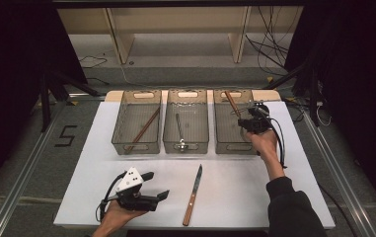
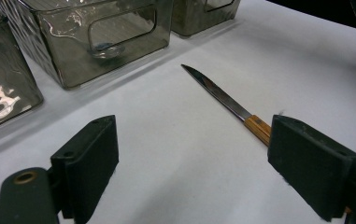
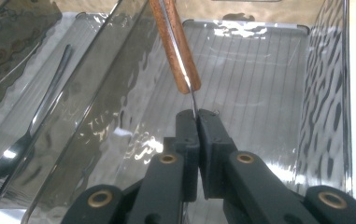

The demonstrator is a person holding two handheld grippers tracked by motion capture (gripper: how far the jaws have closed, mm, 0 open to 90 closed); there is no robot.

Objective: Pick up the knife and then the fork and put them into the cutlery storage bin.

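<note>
right tool (image 3: 196,116) | clamps wood-handled knife (image 3: 175,46) by blade | handle points away

A white table (image 1: 235,197) stands on a grey floor, its top almost bare. Three smoky clear bins sit in a row along the far edge, close beside one another: the left bin (image 1: 121,129), the middle bin (image 1: 168,129) and the right bin (image 1: 218,129). In front of them, near the middle of the table, a wooden-handled knife (image 1: 194,196) lies flat, its blade pointing toward the bins.
</note>
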